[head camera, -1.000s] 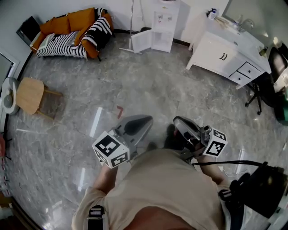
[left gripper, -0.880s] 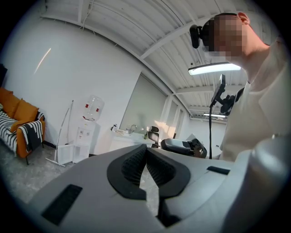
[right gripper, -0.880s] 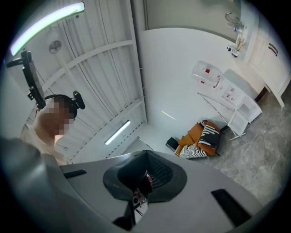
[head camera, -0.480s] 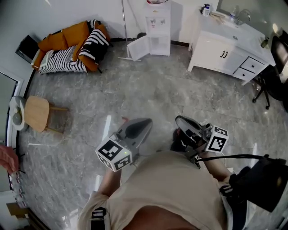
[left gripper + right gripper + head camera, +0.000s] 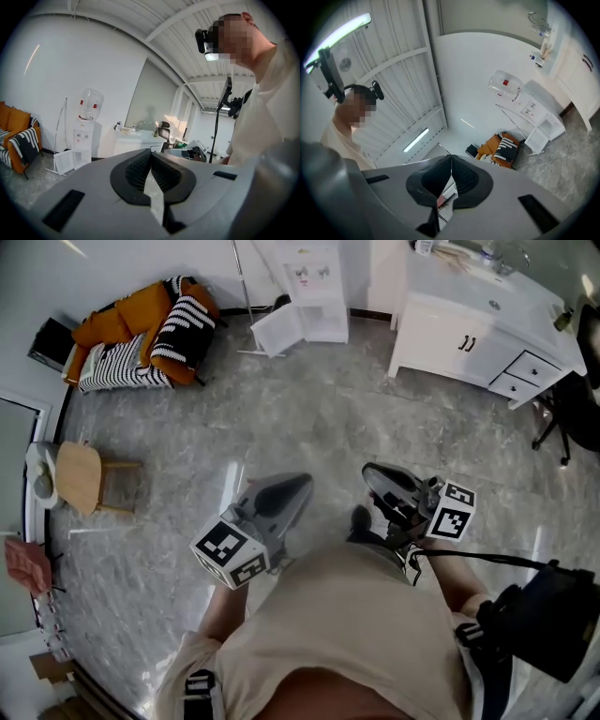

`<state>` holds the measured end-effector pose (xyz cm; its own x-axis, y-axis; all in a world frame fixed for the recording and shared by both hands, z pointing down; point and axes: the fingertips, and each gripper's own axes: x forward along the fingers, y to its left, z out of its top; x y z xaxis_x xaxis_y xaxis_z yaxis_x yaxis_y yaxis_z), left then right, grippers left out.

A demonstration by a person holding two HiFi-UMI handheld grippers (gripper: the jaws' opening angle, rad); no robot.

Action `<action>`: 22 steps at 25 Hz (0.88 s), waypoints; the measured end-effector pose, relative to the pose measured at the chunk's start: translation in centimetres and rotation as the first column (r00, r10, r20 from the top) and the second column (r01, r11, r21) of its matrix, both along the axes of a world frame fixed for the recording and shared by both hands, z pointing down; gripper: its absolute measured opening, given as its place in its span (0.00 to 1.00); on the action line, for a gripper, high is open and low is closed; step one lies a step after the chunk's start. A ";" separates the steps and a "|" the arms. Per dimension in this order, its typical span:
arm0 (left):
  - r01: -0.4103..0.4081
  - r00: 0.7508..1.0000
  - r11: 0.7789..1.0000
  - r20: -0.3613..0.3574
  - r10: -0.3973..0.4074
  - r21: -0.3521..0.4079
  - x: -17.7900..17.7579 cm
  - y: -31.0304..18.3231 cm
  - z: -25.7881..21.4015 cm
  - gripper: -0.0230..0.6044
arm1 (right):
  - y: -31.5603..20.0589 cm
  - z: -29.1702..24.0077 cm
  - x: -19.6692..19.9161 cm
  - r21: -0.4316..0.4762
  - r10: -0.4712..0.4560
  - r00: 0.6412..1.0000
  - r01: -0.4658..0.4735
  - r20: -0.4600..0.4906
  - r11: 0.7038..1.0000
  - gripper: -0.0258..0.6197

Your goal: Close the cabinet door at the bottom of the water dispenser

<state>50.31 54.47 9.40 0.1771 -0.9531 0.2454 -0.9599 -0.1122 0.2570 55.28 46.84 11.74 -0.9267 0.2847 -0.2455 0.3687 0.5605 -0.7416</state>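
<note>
The white water dispenser [image 5: 315,285] stands against the far wall, and its bottom cabinet door [image 5: 272,330] hangs open toward the left. The left gripper view shows the dispenser [image 5: 83,138] with the open door [image 5: 63,161] far off. In the right gripper view the dispenser [image 5: 533,108] and its door [image 5: 537,138] are just as distant. My left gripper [image 5: 302,484] and right gripper [image 5: 371,471] are held close to the person's body, well short of the dispenser. Both are shut with nothing between the jaws, the left [image 5: 150,153] and the right [image 5: 451,157] alike.
An orange sofa with a striped blanket [image 5: 141,334] sits at the far left, and a wooden stool [image 5: 80,476] stands left of me. A white sink cabinet [image 5: 469,343] stands right of the dispenser, with a black office chair [image 5: 572,418] beyond. A thin pole [image 5: 242,282] leans beside the door.
The person has walked forward across the marble floor, so the stool and sofa slid back in the head view. Both grippers stayed shut and were carried along in front of the body.
</note>
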 end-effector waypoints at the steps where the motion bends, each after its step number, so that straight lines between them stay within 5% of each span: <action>1: 0.006 1.000 1.000 0.003 -0.006 -0.009 0.1 -0.9 0.1 0.02 | -0.8 0.0 -0.1 0.082 -0.003 1.000 0.003 -0.004 0.997 0.06; 3: 0.019 1.000 1.000 0.005 -0.019 -0.022 0.1 -2.5 0.4 0.02 | -1.8 0.1 -0.5 0.345 0.010 1.000 -0.003 -0.018 0.939 0.06; 6: 0.028 1.000 0.999 0.012 -0.028 -0.034 -0.1 -4.4 0.4 0.02 | -2.7 0.2 -1.5 0.715 0.056 0.998 -0.045 0.007 0.697 0.06; 7: 0.028 1.000 0.999 0.014 -0.028 -0.035 0.0 -4.9 0.4 0.02 | -2.9 -0.2 -1.7 0.753 0.058 0.998 -0.058 0.027 0.655 0.06; 8: 0.029 0.999 0.999 0.015 -0.029 -0.034 -0.1 -5.3 0.4 0.02 | -3.1 -0.6 -1.8 0.746 0.051 0.998 -0.064 0.040 0.662 0.06; 11: 0.044 0.999 0.998 0.027 -0.043 -0.033 -0.6 -6.1 0.7 0.02 | -4.0 -1.6 -1.9 0.578 0.013 0.998 -0.049 0.067 0.815 0.06; 13: 0.057 0.998 0.998 0.036 -0.056 -0.034 -1.3 -6.4 1.0 0.02 | -4.3 -1.7 -2.0 0.475 0.001 0.997 -0.037 0.077 0.879 0.06; 22: 0.029 0.999 0.999 0.041 -0.030 0.018 -6.9 -8.6 0.8 0.02 | -6.4 -0.9 -6.4 0.344 0.081 0.997 -0.072 -0.013 0.936 0.06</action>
<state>43.41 45.88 10.15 0.1388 -0.9621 0.2348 -0.9726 -0.0877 0.2152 48.86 40.42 10.87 -0.9539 0.2750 -0.1201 0.2970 0.8082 -0.5086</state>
